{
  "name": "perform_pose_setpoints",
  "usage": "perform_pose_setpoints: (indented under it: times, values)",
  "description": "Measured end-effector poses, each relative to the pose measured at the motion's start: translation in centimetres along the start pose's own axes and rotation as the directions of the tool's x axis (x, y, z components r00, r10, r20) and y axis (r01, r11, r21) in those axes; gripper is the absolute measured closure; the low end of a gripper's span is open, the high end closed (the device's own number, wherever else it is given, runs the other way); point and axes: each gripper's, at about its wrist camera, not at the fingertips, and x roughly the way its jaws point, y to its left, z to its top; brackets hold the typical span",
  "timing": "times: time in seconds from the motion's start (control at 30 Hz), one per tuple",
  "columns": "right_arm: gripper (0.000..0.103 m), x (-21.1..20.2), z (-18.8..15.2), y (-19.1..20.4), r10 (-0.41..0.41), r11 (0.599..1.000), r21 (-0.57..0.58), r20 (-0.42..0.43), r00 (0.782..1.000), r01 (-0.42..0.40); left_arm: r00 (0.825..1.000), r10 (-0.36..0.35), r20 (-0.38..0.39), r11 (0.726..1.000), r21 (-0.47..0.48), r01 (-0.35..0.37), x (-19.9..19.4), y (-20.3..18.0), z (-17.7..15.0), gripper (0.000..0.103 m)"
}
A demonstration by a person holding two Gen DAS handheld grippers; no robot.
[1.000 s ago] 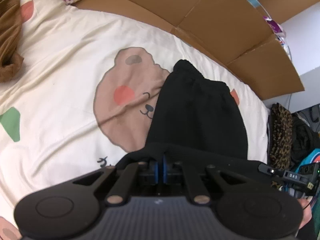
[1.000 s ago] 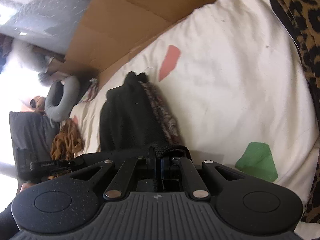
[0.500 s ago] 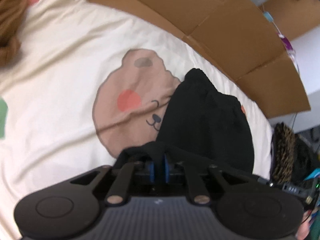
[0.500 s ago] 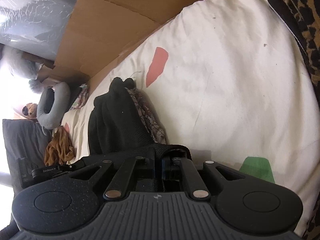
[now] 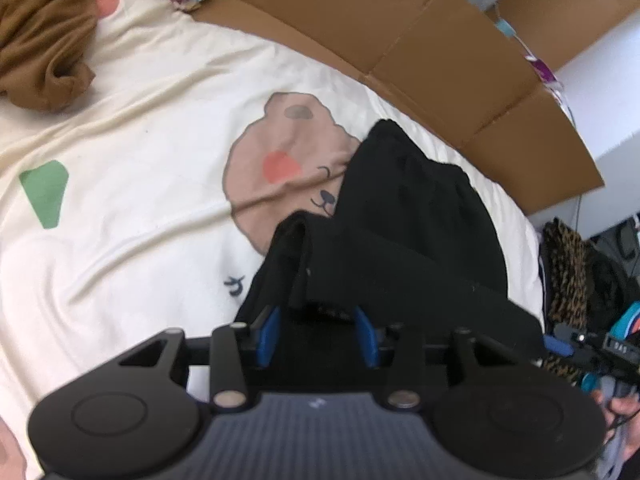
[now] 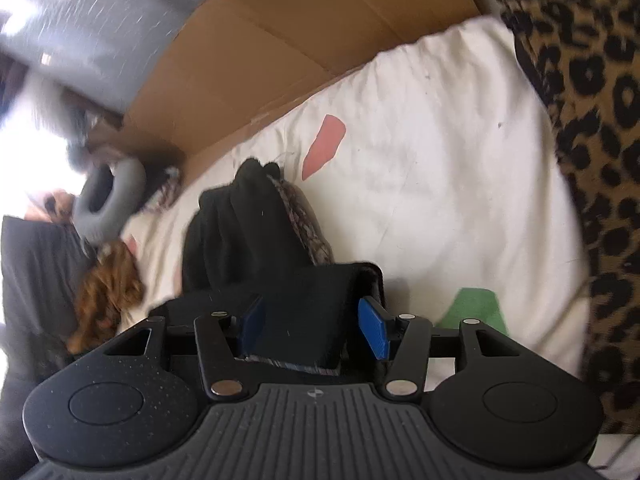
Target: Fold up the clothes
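Both grippers, left [image 5: 316, 334] and right [image 6: 314, 330], opening now, clamped a second ago; black garment [image 5: 416, 216] slack between pads, released onto near bed [image 5: 160, 120]; fold laid.

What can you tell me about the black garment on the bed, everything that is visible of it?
The black garment is soft, matte, knit-like cloth with a gathered far end. It lies on the cream printed bedcover, covering part of the bear print. Its near edge is folded up between the opening left tongs and right tongs; the blue pads no longer pinch it.
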Motion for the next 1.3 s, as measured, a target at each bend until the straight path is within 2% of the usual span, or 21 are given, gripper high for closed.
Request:
perform_pose_setpoints:
  times: [0.13,0.23,0.33,0.43,0.67,0.8,0.87,0.97,1.03,1.3]
  values:
    - [0.044,-0.7,-0.8,1.1,-0.051,0.995,-0.091,-0.011,0.999,0.049,0.999,0.034,-0.008,0.996,0.08,-0.033,0.2,-1.4,-0.7,0.048]
    - [0.044,-0.7,-1.4,1.4,-0.065,0.991,-0.117,-0.025,0.998,0.062,0.998,0.063,-0.016,0.99,0.131,-0.06,0.9,-2.3,-0.8,0.048]
    - [0.044,0.1,-2.0,1.8,-0.107,0.982,-0.158,-0.047,0.993,0.099,0.996,0.083,-0.032,0.988,0.13,-0.078,1.9,-2.2,-0.9,0.048]
    - [0.044,1.0,-2.8,2.3,-0.152,0.968,-0.211,-0.065,0.986,0.136,0.988,0.147,-0.035,0.974,0.181,-0.139,2.9,-2.5,-1.2,0.048]
    - [0.04,3.3,-4.3,3.1,-0.242,0.932,-0.3,-0.095,0.966,0.204,0.979,0.204,-0.019,0.943,0.272,-0.192,3.9,-3.0,-1.4,0.047]
    - [0.04,4.8,-4.3,3.5,-0.284,0.91,-0.34,-0.092,0.955,0.238,0.977,0.214,-0.016,0.938,0.283,-0.2,4.8,-2.9,-1.1,0.044]
    - [0.04,5.3,-4.1,3.7,-0.299,0.903,-0.347,-0.086,0.95,0.253,0.976,0.216,-0.012,0.939,0.276,-0.205,5.3,-2.9,-0.8,0.036]
    - [0.04,5.9,-3.4,3.9,-0.311,0.9,-0.342,-0.07,0.948,0.271,0.975,0.222,0.005,0.932,0.292,-0.213,6.0,-3.2,-0.3,0.032]
    - [0.04,6.3,-3.1,3.9,-0.321,0.894,-0.351,-0.066,0.945,0.279,0.973,0.232,0.013,0.926,0.303,-0.225,6.4,-3.4,0.0,0.032]
    - [0.039,7.3,-2.3,4.3,-0.329,0.879,-0.379,-0.043,0.943,0.29,0.974,0.226,0.032,0.93,0.289,-0.225,7.1,-3.5,1.0,0.032]
